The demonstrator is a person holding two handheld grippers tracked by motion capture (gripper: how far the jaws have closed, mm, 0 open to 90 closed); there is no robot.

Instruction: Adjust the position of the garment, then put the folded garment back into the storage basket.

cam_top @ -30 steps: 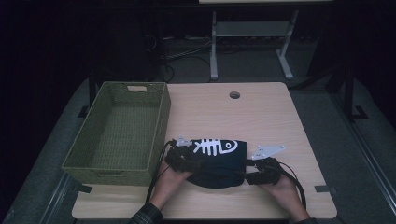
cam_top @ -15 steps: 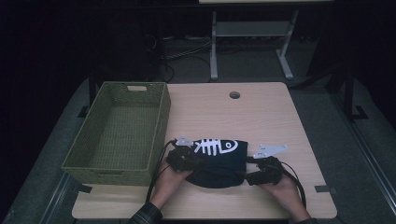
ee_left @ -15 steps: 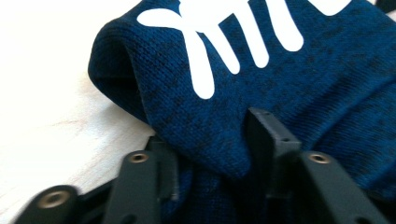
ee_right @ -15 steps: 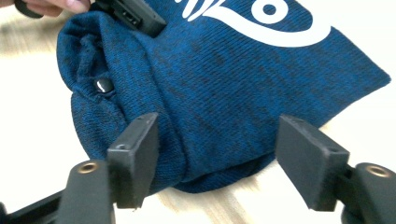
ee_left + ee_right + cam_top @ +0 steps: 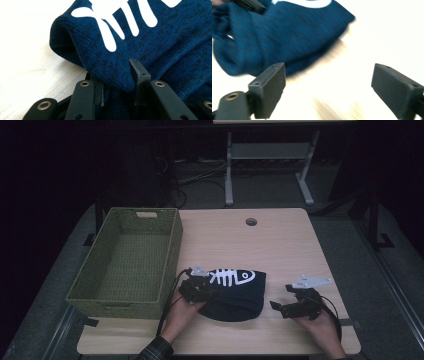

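The dark blue knitted cloth (image 5: 235,292), printed with a white fish skeleton, lies folded on the wooden table (image 5: 280,245) near its front edge, just to the right of the green woven basket (image 5: 127,262). The left gripper (image 5: 196,289) sits at the cloth's left edge, between the basket and the cloth. In the left gripper view, a fold of the cloth (image 5: 140,50) bulges up between the two black jaws, which have just been closing and now pinch the fabric; the left gripper (image 5: 118,87) holds the cloth at that fold. The right gripper (image 5: 290,304) hovers over bare table to the right of the cloth, apart from it, with a strip of tabletop between them. In the right gripper view its jaws have just been opening and stand wide, with nothing between them; the cloth (image 5: 277,35) lies ahead and to the upper left of the right gripper (image 5: 329,85).
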